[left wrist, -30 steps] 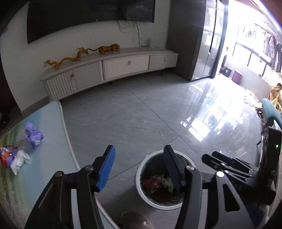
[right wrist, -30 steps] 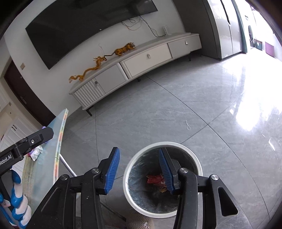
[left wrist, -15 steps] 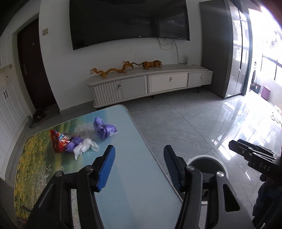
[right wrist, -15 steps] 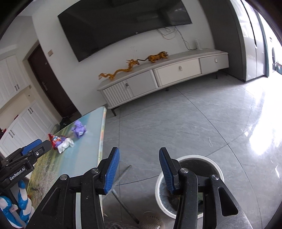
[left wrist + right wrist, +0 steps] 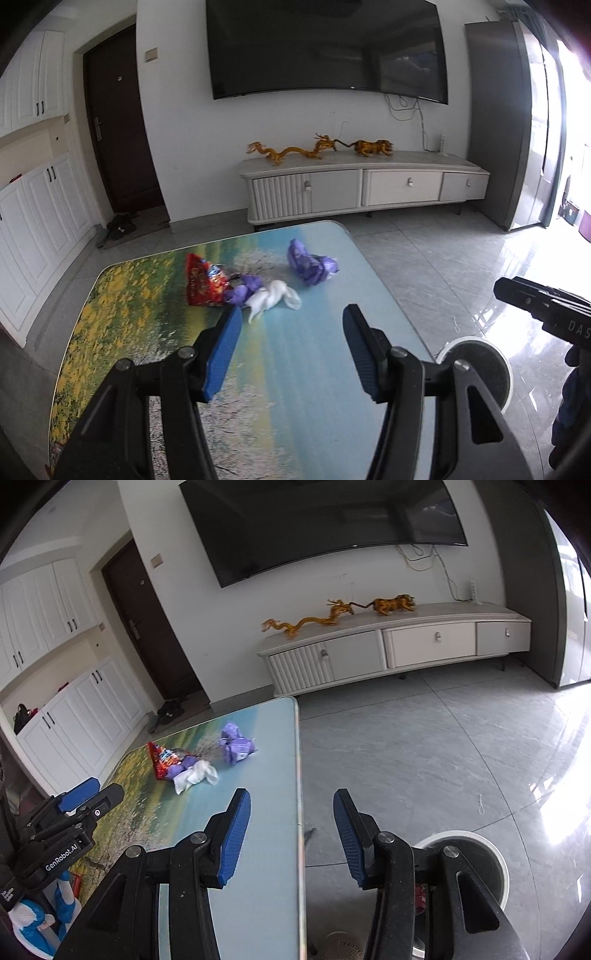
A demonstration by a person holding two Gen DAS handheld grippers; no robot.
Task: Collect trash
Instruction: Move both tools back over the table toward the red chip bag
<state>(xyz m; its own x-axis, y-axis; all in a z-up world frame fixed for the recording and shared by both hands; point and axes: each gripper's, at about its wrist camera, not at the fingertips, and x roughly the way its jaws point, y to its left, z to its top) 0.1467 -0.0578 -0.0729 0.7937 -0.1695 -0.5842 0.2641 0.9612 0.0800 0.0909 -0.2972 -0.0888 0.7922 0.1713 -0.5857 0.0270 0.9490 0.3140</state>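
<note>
Both tools, left (image 5: pixel 291 321) and right (image 5: pixel 291 808), are gaping wide, holding nothing; wrappers (image 5: pixel 312 266) are lying ahead on the counter (image 5: pixel 295 387).

Both wrist cameras looked forward and slightly downward along their fingers toward the far television wall. The left view sat over the table (image 5: pixel 314 369); the right view (image 5: pixel 266 849) straddled its right edge. Both shared the table, bin (image 5: pixel 476 365) (image 5: pixel 476 853), cabinet.

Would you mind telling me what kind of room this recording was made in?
Most likely a home living room: a big television hangs on the wall above a long low cabinet, and a table with a printed top stands on the glossy tiled floor.
</note>
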